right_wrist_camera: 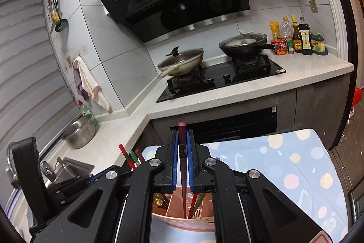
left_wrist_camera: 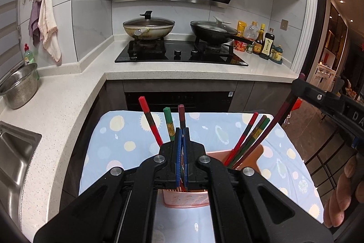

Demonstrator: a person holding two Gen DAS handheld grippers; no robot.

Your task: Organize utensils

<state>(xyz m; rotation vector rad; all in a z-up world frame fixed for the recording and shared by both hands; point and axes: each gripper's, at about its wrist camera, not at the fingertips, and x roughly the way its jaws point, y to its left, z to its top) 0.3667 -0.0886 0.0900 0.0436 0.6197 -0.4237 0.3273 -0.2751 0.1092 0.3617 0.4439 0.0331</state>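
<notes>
A pink slotted utensil holder [left_wrist_camera: 186, 198] stands on a blue dotted cloth [left_wrist_camera: 127, 136]. My left gripper [left_wrist_camera: 181, 136] is shut over the holder's left side, where three chopsticks [left_wrist_camera: 151, 121] stand behind its tips; what its pads hold is hidden. Several more chopsticks [left_wrist_camera: 248, 138] lean in the holder's right compartment. My right gripper [right_wrist_camera: 182, 140] is shut on a dark red chopstick [right_wrist_camera: 182, 152], held upright with its tip down inside the holder [right_wrist_camera: 179, 218]. The right gripper also shows at the right of the left wrist view [left_wrist_camera: 318, 97].
The cloth covers a small table in front of an L-shaped counter [left_wrist_camera: 68, 92]. A steel colander [left_wrist_camera: 19, 88] and a sink [left_wrist_camera: 13, 152] are on the left. A stove [left_wrist_camera: 182, 54] with two pans and bottles [left_wrist_camera: 261, 40] is at the back.
</notes>
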